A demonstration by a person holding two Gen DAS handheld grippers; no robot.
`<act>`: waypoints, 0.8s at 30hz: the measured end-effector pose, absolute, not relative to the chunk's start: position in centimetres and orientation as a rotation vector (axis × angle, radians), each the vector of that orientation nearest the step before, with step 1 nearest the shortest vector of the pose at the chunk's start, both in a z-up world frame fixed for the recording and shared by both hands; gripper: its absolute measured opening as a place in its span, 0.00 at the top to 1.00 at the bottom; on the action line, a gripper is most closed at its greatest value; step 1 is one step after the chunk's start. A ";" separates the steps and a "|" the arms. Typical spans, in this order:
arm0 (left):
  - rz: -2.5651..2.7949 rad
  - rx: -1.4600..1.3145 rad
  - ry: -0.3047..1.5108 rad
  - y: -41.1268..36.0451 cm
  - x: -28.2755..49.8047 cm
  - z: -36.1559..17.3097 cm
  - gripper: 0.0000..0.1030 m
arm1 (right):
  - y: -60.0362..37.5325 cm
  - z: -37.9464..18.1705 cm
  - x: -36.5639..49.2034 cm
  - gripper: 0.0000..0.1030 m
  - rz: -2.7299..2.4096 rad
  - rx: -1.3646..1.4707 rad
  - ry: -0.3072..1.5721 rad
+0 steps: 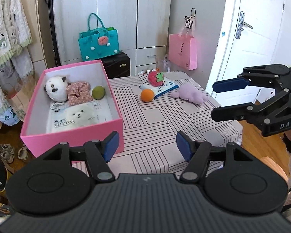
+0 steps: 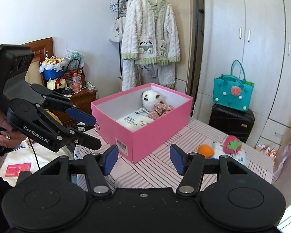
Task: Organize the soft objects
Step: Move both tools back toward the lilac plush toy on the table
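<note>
A pink box stands on the left of the striped table. It holds a panda plush, a floral scrunchie, a green ball and a white bear pack. On the table lie an orange ball, a strawberry plush on a blue-white pouch, and a purple plush. My left gripper is open and empty above the table's near edge. My right gripper is open and empty, right of the table.
A teal bag sits on a black suitcase behind the table. A pink bag hangs on the wardrobe. A robe hangs on a rack behind the box. A cluttered nightstand stands on the left.
</note>
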State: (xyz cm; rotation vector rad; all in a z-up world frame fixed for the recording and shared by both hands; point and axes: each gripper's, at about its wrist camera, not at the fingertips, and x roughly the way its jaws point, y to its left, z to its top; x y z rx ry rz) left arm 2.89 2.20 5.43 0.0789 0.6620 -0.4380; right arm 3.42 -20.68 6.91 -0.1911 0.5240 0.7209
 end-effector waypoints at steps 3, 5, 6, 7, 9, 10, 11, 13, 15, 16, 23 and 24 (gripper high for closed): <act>-0.424 0.089 0.658 1.4 3.0 4.3 0.35 | -21.9 5.7 3.6 0.38 0.700 -0.168 0.533; -0.408 0.101 0.651 0.8 3.4 3.5 0.34 | -22.7 4.8 3.6 0.37 0.689 -0.164 0.532; -0.410 0.110 0.639 0.5 3.4 3.2 0.33 | -23.0 4.2 3.7 0.37 0.690 -0.165 0.533; -0.426 0.120 0.614 0.1 3.4 2.9 0.31 | -23.3 3.7 3.8 0.36 0.692 -0.167 0.537; -0.447 0.132 0.598 -0.9 3.6 2.4 0.29 | -23.7 2.7 4.3 0.33 0.679 -0.162 0.560; -0.460 0.130 0.599 -1.3 3.8 2.2 0.28 | -24.0 2.1 4.7 0.33 0.672 -0.160 0.569; -0.471 0.121 0.602 -1.8 4.1 2.1 0.27 | -24.3 1.7 4.9 0.32 0.666 -0.161 0.574; -0.486 0.091 0.610 -2.6 4.9 1.7 0.24 | -24.9 0.9 5.4 0.30 0.643 -0.163 0.576; -0.494 0.068 0.603 -3.4 5.6 1.2 0.20 | -25.7 0.1 6.0 0.25 0.622 -0.157 0.576; -0.494 0.061 0.595 -3.8 6.0 1.0 0.20 | -26.1 -0.3 6.4 0.22 0.609 -0.155 0.570; -0.485 0.032 0.537 -7.3 9.3 -1.2 0.15 | -29.4 -2.8 9.5 0.16 0.500 -0.138 0.560; -0.491 0.013 0.548 -7.7 10.0 -1.5 0.15 | -30.0 -3.3 10.1 0.16 0.487 -0.131 0.566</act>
